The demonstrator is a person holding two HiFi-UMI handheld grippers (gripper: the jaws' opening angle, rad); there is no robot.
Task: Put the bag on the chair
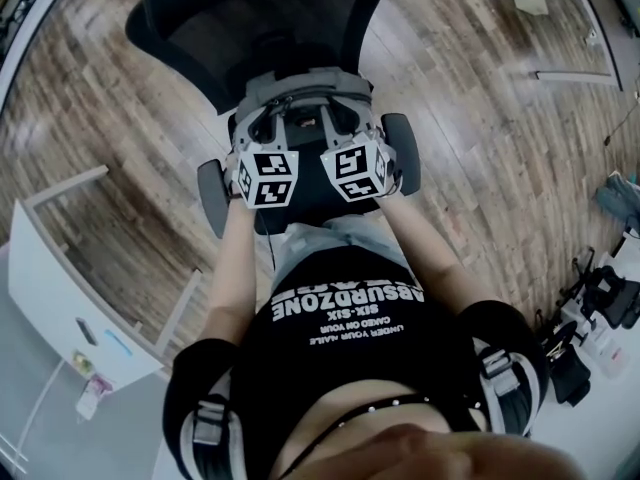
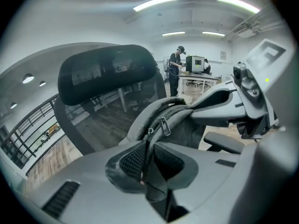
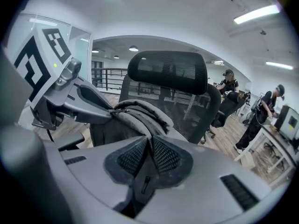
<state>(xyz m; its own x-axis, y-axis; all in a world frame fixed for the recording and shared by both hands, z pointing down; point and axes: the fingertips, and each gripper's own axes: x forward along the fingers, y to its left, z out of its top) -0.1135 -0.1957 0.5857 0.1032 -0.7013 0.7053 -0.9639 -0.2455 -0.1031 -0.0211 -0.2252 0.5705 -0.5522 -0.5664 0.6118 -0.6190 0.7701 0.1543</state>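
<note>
- The grey bag (image 1: 305, 90) hangs between the two grippers, over the seat of the black chair (image 1: 260, 18) and in front of its mesh back. No view shows whether its bottom touches the seat.
- The bag is the only container. A zip pull (image 2: 164, 125) hangs at its top edge, and what is inside cannot be made out.
- The left gripper (image 2: 149, 158) has its jaws narrowed onto a dark strap (image 2: 146, 146) of the bag, with the pads pressing on it.
- The right gripper (image 3: 149, 155) is likewise clamped, on a thin fold at the bag's top edge.
- Counted: one bag, one chair, two armrests (image 1: 213, 198) (image 1: 402, 151) and two grippers, each carrying a cube with black-and-white square markers.
- The markers are patterns only, with no words.
- The holder's black shirt (image 1: 350, 338) carries white print, upside down in the head view. "ABSURDZONE" and "SIX-SIX" can be read, and the smaller lines are too fine to be sure of.
- Two people (image 3: 229, 85) (image 3: 261, 111) stand by desks in the background of the right gripper view.
- The wood floor (image 1: 500, 118) lies all round the chair.
</note>
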